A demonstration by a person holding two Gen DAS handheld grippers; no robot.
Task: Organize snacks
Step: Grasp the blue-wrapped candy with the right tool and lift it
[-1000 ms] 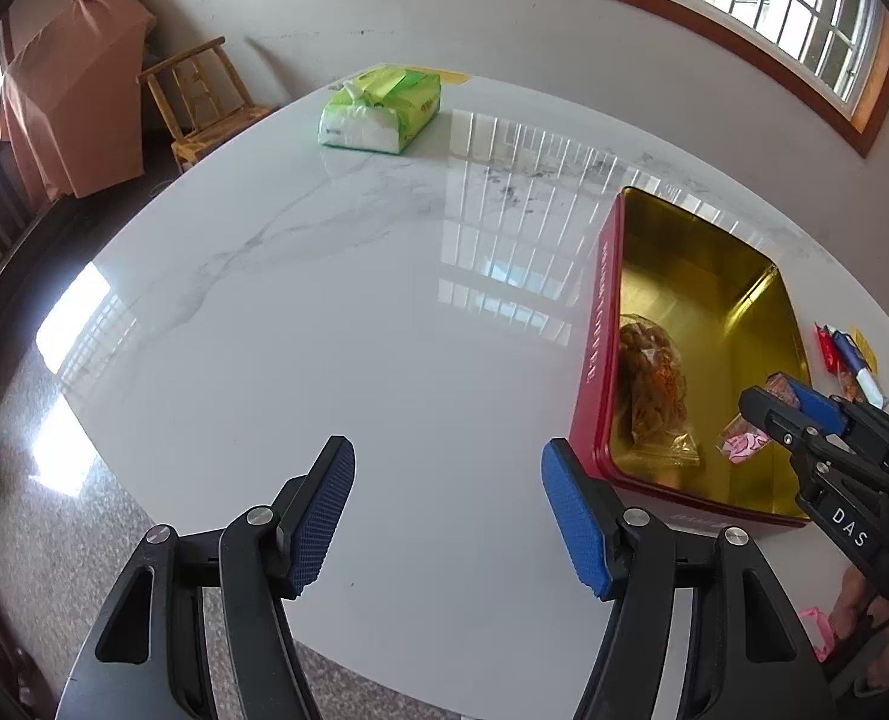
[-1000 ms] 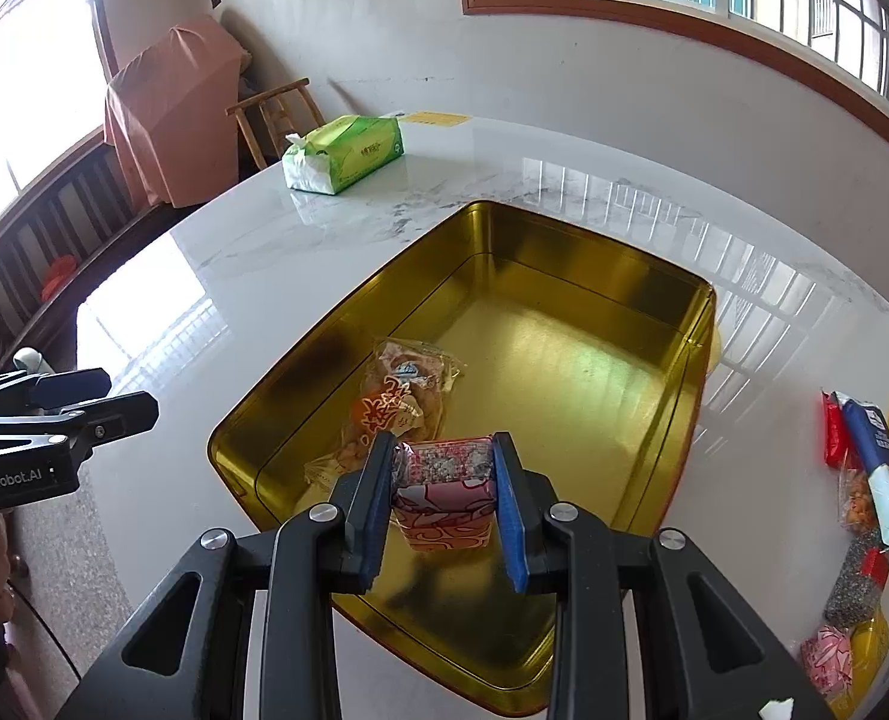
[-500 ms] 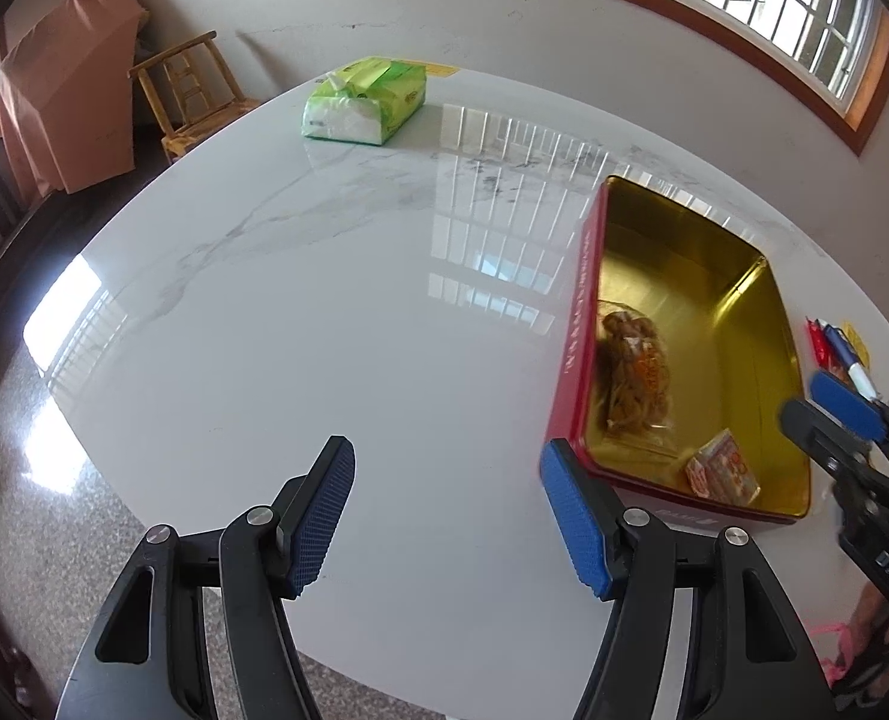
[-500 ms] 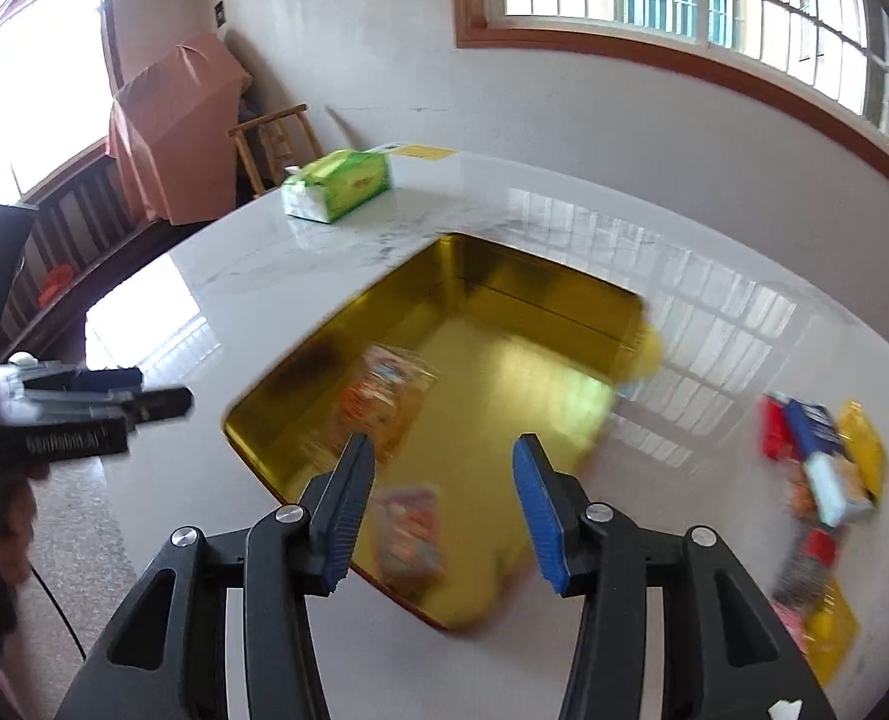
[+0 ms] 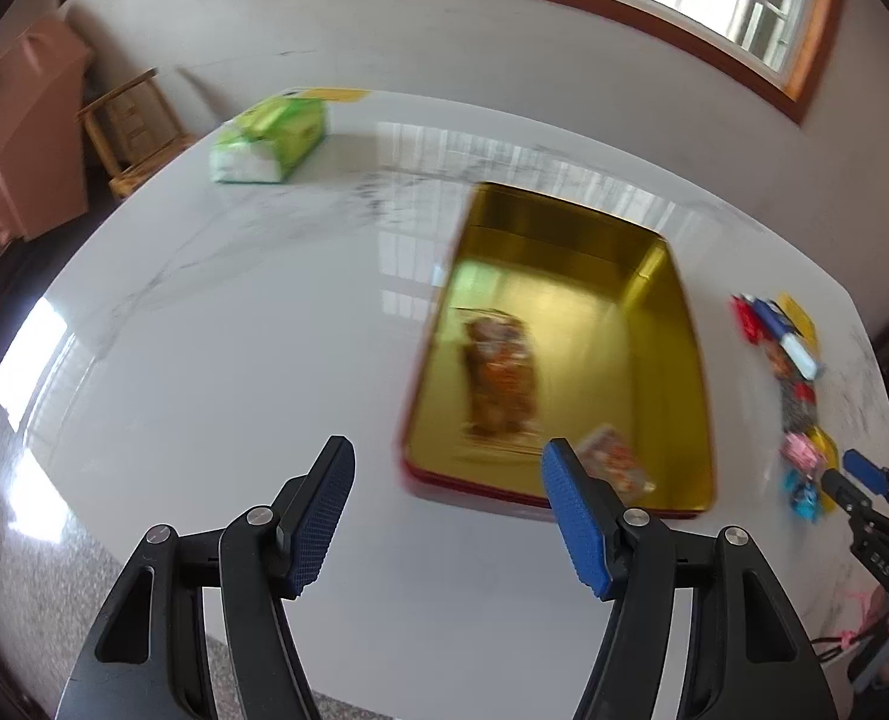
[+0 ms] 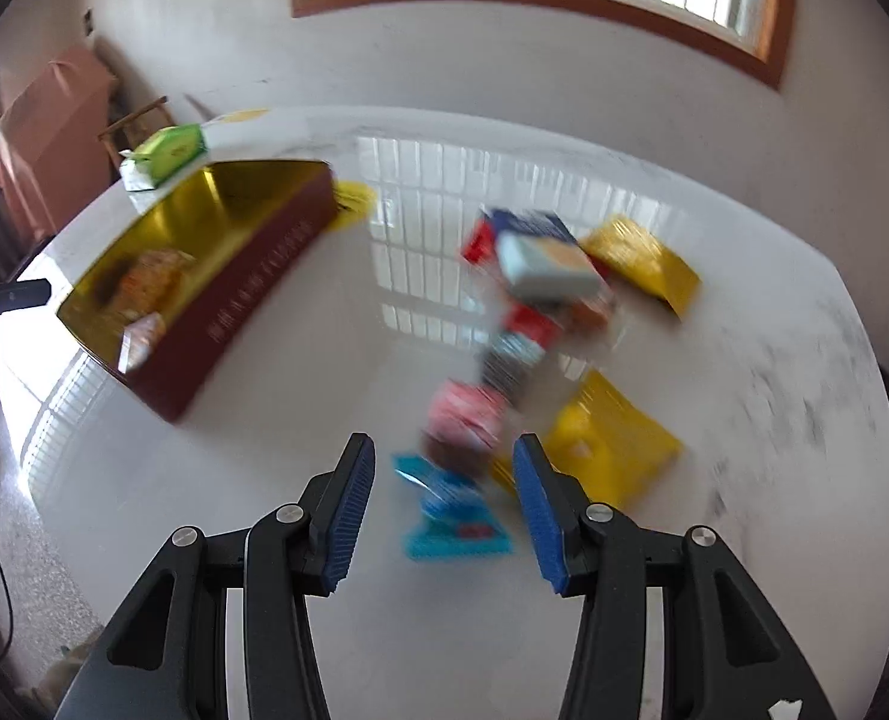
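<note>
A tin with a gold inside and red outer walls lies open on the white marble table. An orange snack bag and a small pink packet lie inside it. My left gripper hovers open before the tin's near wall, nothing between its fingers. My right gripper is open and empty above a pile of loose snacks: a teal packet, a pink one, a blue-and-white box and yellow packets. The tin lies to its left. Both views are blurred.
A green tissue pack sits at the table's far left corner, with a wooden chair behind it. The right gripper shows at the left view's right edge, by the snack pile. The table's rounded edge runs close below both grippers.
My right gripper let the pink packet go into the tin, opened, and swung right to the snack pile. My left gripper moved toward the tin, still open.
</note>
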